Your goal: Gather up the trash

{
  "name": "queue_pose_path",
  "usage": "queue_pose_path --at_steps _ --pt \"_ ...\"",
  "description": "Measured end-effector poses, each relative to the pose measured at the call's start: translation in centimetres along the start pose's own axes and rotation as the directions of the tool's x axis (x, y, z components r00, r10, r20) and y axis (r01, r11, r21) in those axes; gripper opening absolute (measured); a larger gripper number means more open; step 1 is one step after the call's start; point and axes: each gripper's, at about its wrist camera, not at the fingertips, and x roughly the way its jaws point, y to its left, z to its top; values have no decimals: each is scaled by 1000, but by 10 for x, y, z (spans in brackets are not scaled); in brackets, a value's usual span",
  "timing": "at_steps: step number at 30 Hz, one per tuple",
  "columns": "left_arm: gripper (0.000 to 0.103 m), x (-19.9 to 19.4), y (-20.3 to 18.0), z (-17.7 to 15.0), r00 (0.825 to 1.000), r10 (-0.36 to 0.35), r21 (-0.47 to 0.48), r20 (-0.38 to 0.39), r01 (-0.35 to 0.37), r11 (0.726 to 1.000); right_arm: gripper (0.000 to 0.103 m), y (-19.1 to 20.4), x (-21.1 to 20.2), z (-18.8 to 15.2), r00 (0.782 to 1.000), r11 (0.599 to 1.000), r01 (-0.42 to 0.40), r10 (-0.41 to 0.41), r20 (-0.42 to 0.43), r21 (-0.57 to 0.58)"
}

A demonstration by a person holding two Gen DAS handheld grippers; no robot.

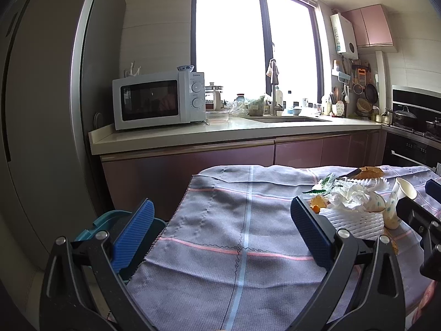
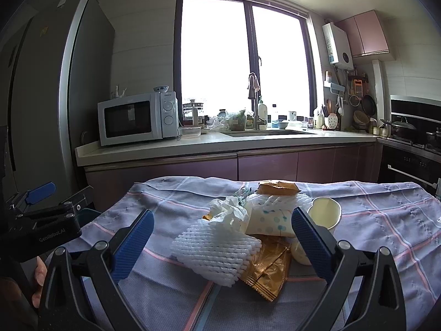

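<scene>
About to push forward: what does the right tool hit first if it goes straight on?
Probably the white foam net, lying between the open right tool fingers, with the gold wrapper beside it; depth is unclear.

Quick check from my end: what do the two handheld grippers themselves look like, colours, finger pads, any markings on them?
Both match: black angular frames with silver pivot bolts, each carrying two flat fingers faced in blue ribbed pads. That shows on the left gripper and the right gripper. Seen from the right wrist view, the left unit's black body reads "GenRobot.AI" in pale lettering. No cables show. A bare fingertip shows beneath that body; no sleeve visible.
</scene>
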Motion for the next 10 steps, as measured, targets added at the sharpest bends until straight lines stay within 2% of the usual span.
queue_pose_path --at_steps 10 --pt "98 -6 -9 -1 1000 1 28 25 -2 1000 97 -4 -1 1 1000 1000 -2 2 1 5"
